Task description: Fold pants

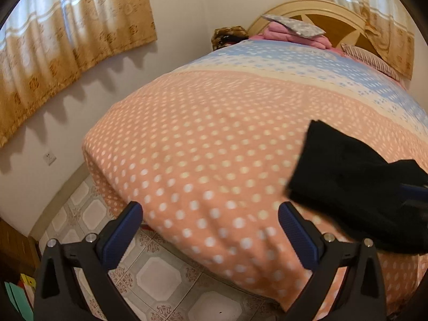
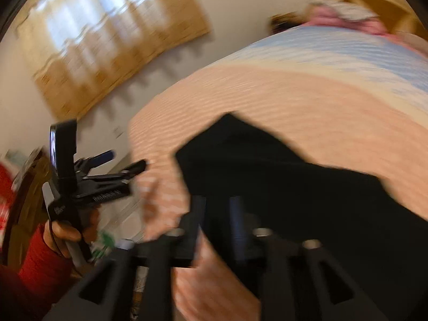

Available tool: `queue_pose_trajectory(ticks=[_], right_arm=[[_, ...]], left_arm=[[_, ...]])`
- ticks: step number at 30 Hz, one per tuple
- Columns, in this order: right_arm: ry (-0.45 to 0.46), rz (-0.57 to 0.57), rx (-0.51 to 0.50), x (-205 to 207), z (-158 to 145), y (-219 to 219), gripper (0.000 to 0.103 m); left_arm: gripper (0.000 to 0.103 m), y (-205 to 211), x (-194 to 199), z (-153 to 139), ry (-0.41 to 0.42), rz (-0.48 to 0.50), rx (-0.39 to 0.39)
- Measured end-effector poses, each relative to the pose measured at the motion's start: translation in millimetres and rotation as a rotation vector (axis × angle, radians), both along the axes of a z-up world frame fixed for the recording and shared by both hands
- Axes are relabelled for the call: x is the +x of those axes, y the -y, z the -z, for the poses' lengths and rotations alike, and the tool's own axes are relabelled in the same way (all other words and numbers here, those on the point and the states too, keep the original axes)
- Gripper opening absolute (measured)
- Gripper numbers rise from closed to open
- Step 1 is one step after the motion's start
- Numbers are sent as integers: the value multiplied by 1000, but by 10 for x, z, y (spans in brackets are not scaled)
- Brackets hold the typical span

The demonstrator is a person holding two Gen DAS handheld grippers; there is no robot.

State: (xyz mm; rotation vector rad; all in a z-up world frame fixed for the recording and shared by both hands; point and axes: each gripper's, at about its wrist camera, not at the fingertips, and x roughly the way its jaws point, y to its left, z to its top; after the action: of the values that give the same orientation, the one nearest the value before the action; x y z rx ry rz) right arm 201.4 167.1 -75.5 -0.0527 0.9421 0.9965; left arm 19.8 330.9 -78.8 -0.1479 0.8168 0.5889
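Note:
The black pants (image 1: 347, 176) lie bunched on the pink dotted bedspread (image 1: 214, 139) at the right of the left wrist view. My left gripper (image 1: 210, 219) is open and empty over the bed's near corner, left of the pants. In the blurred right wrist view my right gripper (image 2: 218, 219) has its fingers close together with black pants cloth (image 2: 267, 176) between them. The left gripper (image 2: 125, 160) also shows there at the left, held in a hand with a red sleeve.
The bed has a blue band and a wooden headboard (image 1: 321, 18) with pink folded bedding (image 1: 289, 33) at the far end. Patterned floor tiles (image 1: 160, 272) lie below the bed's corner. Curtains (image 1: 67, 40) hang on the left wall.

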Motion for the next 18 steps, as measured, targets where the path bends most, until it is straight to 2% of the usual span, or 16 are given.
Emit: queue_pose_trajectory(ticks=[1, 4, 7, 10, 13, 15, 17, 18], right_arm=[[14, -30, -8, -18, 37, -189, 61], [107, -82, -50, -120, 96, -593, 62], [297, -95, -162, -266, 132, -849, 61], [388, -173, -314, -352, 311, -1051, 48], [545, -217, -465, -445, 513, -1089, 48], [633, -209, -495, -477, 565, -1132, 47], [647, -183, -525, -433, 591, -1249, 37], [622, -164, -523, -384, 587, -1289, 34]], left_arm=[[103, -21, -34, -11, 2, -2, 4], [103, -114, -105, 5, 7, -6, 6], [103, -200, -123, 22, 15, -16, -14], [103, -255, -129, -6, 41, -23, -45], [103, -306, -142, -39, 66, -25, -84], [103, -338, -157, -59, 77, -33, -99], [103, -377, -177, -84, 88, -47, -104], [103, -393, -185, -92, 91, -57, -106]])
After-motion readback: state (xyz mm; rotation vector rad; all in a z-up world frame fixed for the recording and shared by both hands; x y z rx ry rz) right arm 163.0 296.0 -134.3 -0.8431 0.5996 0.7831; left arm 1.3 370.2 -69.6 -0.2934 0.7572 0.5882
